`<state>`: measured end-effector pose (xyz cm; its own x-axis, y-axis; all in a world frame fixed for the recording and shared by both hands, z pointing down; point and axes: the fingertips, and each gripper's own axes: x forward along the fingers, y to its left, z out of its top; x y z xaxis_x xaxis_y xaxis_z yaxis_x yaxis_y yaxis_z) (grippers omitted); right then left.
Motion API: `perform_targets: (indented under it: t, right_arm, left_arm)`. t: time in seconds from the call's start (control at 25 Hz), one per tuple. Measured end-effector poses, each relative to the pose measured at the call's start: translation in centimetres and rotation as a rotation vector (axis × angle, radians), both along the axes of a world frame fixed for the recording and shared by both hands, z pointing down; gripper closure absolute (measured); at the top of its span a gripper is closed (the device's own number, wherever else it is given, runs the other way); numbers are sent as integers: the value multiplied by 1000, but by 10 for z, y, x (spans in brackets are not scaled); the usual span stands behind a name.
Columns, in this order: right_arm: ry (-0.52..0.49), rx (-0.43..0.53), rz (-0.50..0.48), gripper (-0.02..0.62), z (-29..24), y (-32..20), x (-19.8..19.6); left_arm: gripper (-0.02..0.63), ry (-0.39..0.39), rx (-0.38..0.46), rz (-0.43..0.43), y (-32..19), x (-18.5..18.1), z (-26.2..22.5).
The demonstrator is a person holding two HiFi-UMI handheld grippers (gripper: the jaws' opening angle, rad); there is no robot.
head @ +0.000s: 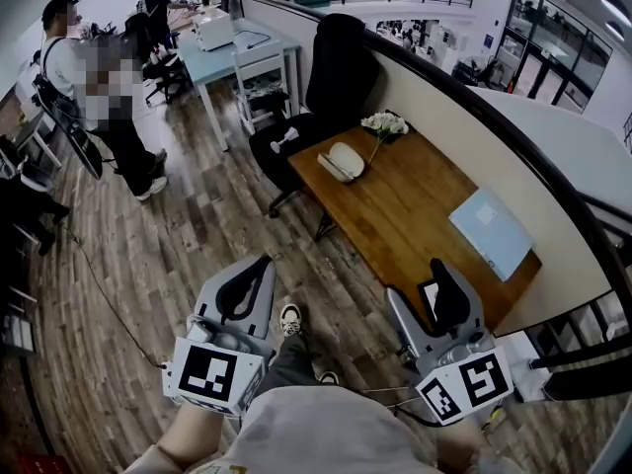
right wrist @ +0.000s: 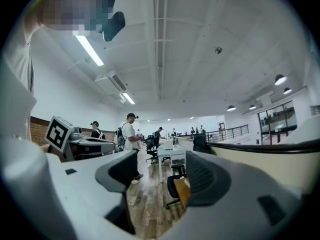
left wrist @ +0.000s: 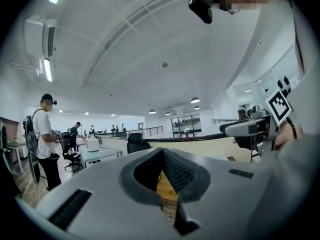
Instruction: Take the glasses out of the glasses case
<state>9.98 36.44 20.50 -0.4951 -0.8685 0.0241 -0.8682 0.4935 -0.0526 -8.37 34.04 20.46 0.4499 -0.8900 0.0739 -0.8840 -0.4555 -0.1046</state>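
Approach is the step in hand, for both tools hang well short of the glasses case. Left gripper [head: 259,267], held level over the wooden floor, has its jaws pressed together on nothing; it would do well to open before reaching in to steady the case. Glasses case [head: 346,159], white and oval, lies at the far end of the table [head: 415,215] near the flowers [head: 385,123]; the glasses themselves do not show. Right gripper [head: 427,286], level beside the table's near corner, stands spread wide and empty, suited to working the lid.
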Motion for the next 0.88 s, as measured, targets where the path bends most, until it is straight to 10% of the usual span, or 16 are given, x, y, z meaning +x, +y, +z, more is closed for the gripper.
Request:
perform_targets:
  t: [0.88]
  right_arm:
    - [43,-113,-8,301,26,-222,-67]
  left_arm:
    - [603,-20,-68,67,-225,-48,18]
